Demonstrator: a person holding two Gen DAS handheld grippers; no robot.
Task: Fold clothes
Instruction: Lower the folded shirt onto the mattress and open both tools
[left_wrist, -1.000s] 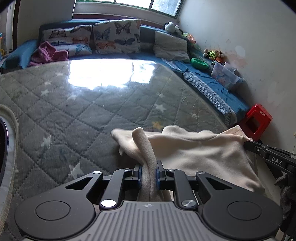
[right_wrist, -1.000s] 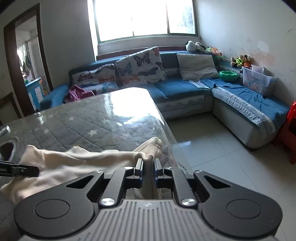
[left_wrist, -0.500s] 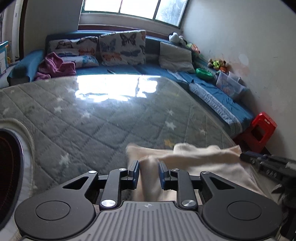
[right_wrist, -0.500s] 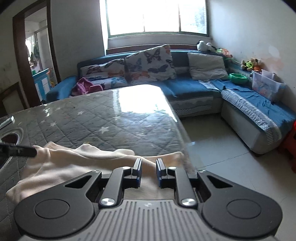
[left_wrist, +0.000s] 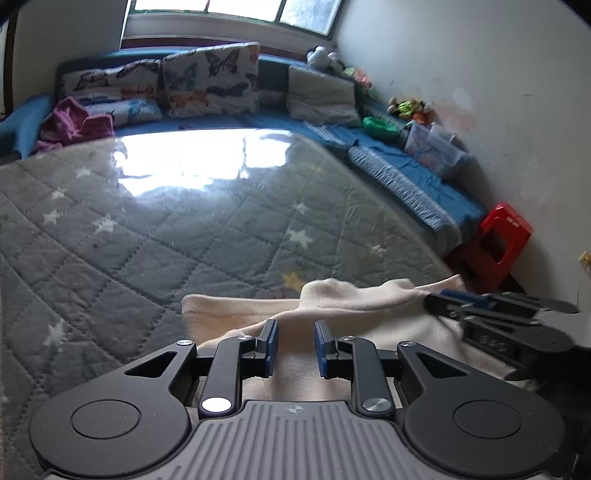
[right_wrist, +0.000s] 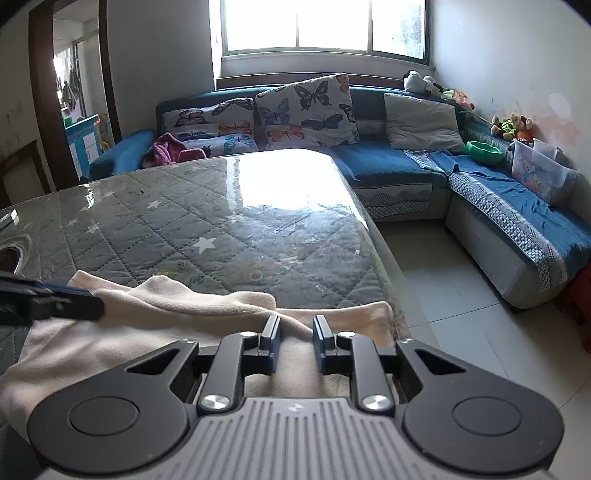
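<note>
**Both grippers over the cream garment, nothing clamped**

My left gripper (left_wrist: 295, 345) angles down over the cream garment (left_wrist: 354, 306), jaws narrowly parted, cloth lying beneath the gap and not pinched. My right gripper (right_wrist: 295, 341) tilts down likewise over the garment's right end; its jaws are opening, with cloth below them and nothing gripped. The garment lies folded along the near edge of the quilted grey table cover (left_wrist: 147, 221).

The left view alone shows the red stool (left_wrist: 502, 240) by the wall. The right view alone shows the tiled floor (right_wrist: 461, 295), the doorway (right_wrist: 70, 96) and the table's right edge.
</note>
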